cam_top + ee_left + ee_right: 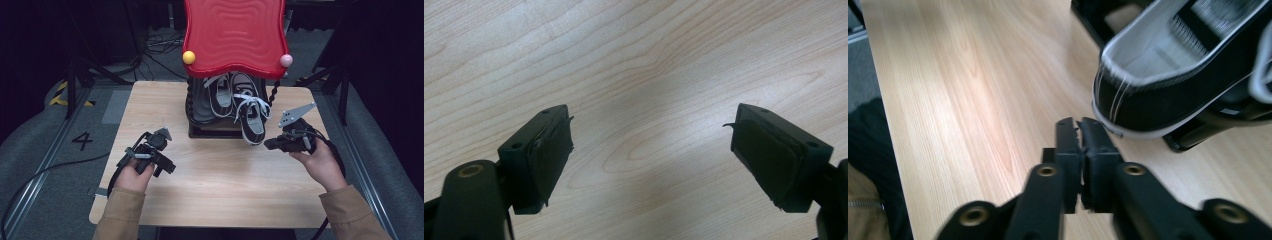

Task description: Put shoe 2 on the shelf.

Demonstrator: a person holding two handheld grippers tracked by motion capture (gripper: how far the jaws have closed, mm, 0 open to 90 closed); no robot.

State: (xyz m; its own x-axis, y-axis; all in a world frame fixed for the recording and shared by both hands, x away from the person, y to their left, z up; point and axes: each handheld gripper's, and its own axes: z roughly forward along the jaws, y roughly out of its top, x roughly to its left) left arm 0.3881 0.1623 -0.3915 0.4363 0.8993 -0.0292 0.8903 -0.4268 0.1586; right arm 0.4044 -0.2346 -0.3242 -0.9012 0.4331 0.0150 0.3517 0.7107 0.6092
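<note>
**Status: both grippers empty, shoes on rack, right gripper at the overhanging heel**

Left of frame, high view: the left gripper (159,150) is held low over the wooden table (225,185), at lower left of centre. In the left gripper view its jaws stand wide apart, with bare wood grain between the two pads (549,160) and nothing held.

Centre, upper half: a small rack (200,112) with a red wavy top (235,32) stands at the far edge of the table. A yellow ball (189,57) and a pink ball (286,60) sit at the top's front corners. Under the top rest two black-and-white shoes. The left shoe (221,97) lies fully on the shelf. The right shoe (251,116) projects heel-first past the shelf's front edge.

Right of frame: the right gripper (272,143) points toward that projecting heel. In the right gripper view its jaws are pressed together, empty, just beside the heel of the shoe (1168,95), and no contact is evident.

Hazards, as a judgement:
- Closed jaws advanced further would likely push the heel instead of grasping it. The jaws would need to part first.
- The overhanging shoe appears poorly supported, so a nudge could tip it onto the table.
- The loose white laces (248,101) could snag on a jaw or on the rack's twisted post (274,92).
</note>
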